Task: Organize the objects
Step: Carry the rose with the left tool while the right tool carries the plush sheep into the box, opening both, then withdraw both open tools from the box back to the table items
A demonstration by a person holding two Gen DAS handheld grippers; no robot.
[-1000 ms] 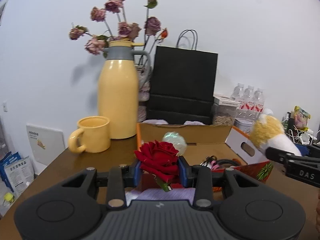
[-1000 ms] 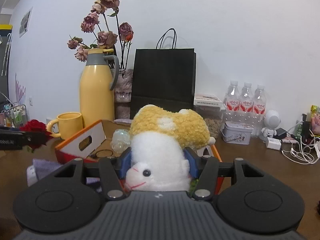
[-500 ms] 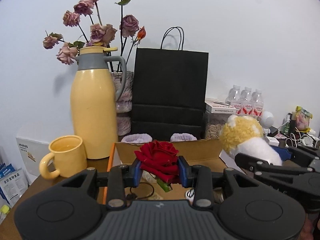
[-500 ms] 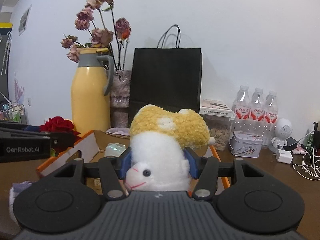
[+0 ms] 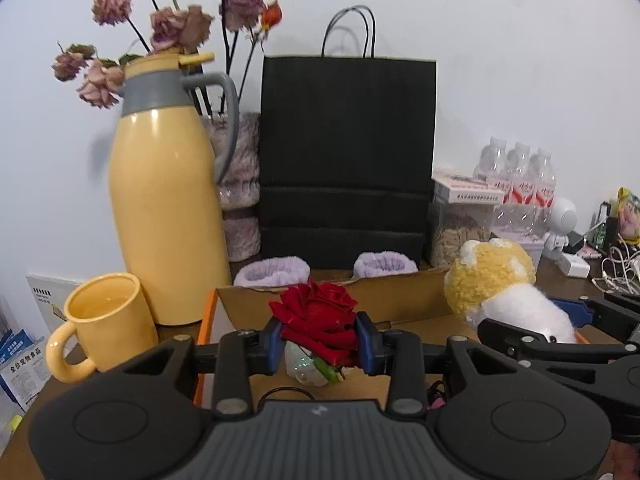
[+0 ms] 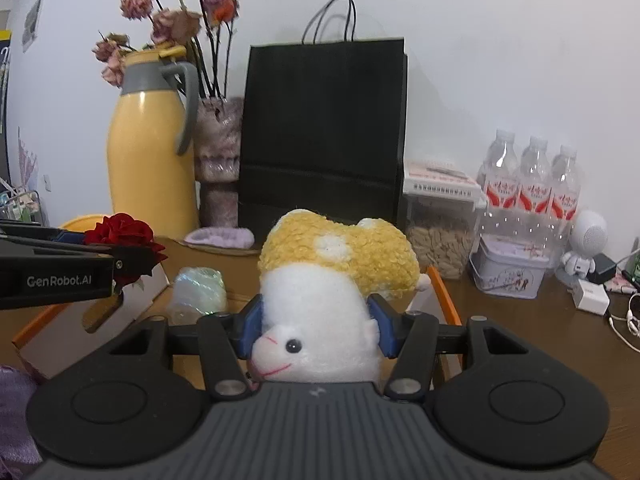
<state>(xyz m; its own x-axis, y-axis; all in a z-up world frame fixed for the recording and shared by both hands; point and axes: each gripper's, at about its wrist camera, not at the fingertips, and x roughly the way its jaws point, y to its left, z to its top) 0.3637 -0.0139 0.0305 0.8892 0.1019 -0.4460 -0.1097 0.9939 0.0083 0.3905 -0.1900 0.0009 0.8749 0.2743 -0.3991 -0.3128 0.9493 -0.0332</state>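
My left gripper (image 5: 320, 342) is shut on a red rose (image 5: 316, 316), its blue pads pressing the bloom from both sides, above an open cardboard box (image 5: 400, 296) with orange edges. My right gripper (image 6: 316, 326) is shut on a white and yellow plush sheep (image 6: 320, 320), held upside down over the same box (image 6: 444, 300). In the left wrist view the sheep (image 5: 500, 284) hangs at the right. In the right wrist view the rose (image 6: 124, 236) shows at the left. An iridescent wrapped item (image 6: 200, 292) lies inside the box.
A yellow thermos jug (image 5: 168, 208), yellow mug (image 5: 104, 320), vase of dried roses (image 5: 240, 184) and black paper bag (image 5: 348, 152) stand behind the box. Two lilac wristbands (image 5: 272, 270) lie by the bag. Water bottles (image 6: 532, 188), a tin (image 6: 508, 268), a nut jar (image 6: 440, 232), cables (image 6: 628, 316) fill the right.
Both grippers have travelled forward over the box with the rose and the sheep still gripped; the jug, bag and bottles now look nearer and larger.
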